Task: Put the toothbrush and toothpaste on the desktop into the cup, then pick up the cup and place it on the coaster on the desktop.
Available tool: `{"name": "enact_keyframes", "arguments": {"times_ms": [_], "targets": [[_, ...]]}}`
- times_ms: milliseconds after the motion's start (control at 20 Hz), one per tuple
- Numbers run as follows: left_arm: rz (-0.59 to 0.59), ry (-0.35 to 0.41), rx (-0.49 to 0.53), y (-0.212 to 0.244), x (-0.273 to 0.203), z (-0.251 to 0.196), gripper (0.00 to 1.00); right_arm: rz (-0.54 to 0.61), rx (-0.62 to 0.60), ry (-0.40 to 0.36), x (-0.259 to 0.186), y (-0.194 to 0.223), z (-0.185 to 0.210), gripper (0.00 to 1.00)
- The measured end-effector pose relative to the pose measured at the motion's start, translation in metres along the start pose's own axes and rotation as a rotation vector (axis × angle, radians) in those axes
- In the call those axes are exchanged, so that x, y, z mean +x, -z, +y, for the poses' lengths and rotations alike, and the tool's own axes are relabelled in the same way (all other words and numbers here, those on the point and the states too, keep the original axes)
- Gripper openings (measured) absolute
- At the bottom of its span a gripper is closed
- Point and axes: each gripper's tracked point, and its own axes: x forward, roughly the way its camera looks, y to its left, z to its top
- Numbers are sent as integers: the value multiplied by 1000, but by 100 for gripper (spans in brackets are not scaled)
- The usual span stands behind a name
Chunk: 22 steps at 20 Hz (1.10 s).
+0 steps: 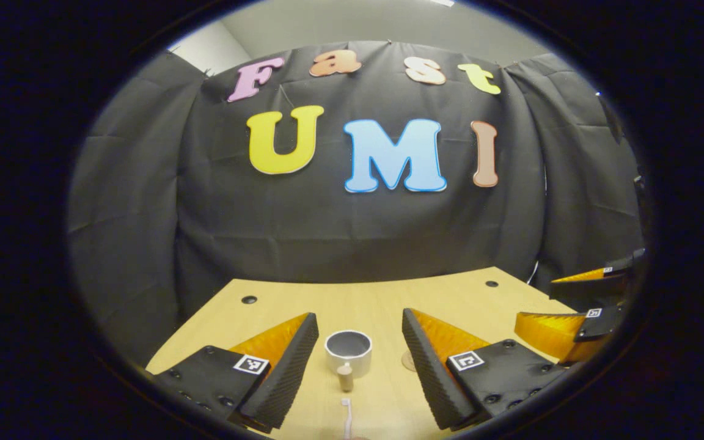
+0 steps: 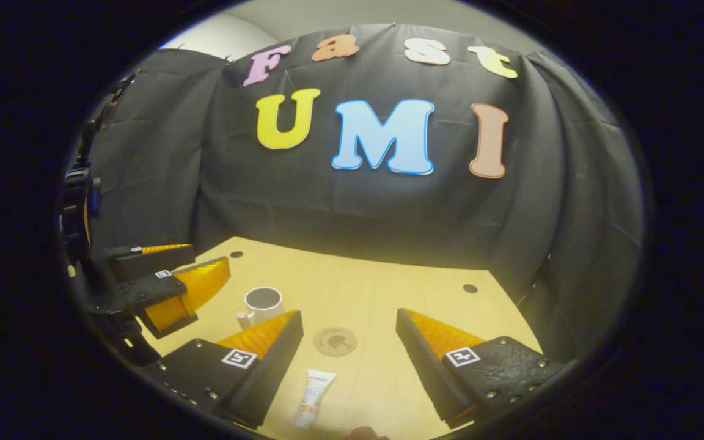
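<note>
1. Left gripper view, nearest: toothbrush (image 1: 346,415) lies on the table (image 1: 376,299) at the bottom edge, between the left gripper (image 1: 358,366) fingers, touching neither.
2. Left gripper spread wide, nothing held; black ribbed pads w/ orange backs.
3. Just past the brush: cup (image 1: 348,352), white, upright, handle toward the camera, centred between the fingers.
4. Coaster (image 1: 409,360) peeks out just beside the inner edge of the right-hand finger, mostly hidden.
5. Farther right in this view: right gripper (image 1: 578,305) above the table edge, orange fingers apart.
6. Right gripper view, nearest: toothpaste (image 2: 314,390) tube flat on the table, cap end toward the camera, between the right gripper's fingers but nearer the left-hand one; not gripped.
7. Right gripper here also wide, empty.
8. Beyond the tube: coaster, round, brown, bare, flat on the table.
9. Left of coaster, farther back: cup, apart from the coaster.
10. Far left: left gripper over the table's left side, near the cup, fingers apart.
</note>
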Motion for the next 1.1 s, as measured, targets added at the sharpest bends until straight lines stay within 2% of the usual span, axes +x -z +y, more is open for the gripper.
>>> {"name": "enact_keyframes", "arguments": {"times_ms": [200, 250, 600, 750, 1100], "targets": [[122, 19, 10, 36, 7, 4, 99, 101, -33, -9, 14, 23, 12, 96], [152, 25, 19, 46, 7, 4, 91, 133, -26, -20, 17, 32, 17, 96], [407, 44, 9, 124, 8, 12, 92, 360, 25, -87, 25, 77, 41, 96], [550, 47, -24, 161, 2, 15, 92, 483, 45, -135, 24, 113, 54, 99], [820, 25, -52, 225, -12, 24, 92, 655, 99, -138, 27, 151, 60, 98]]}}
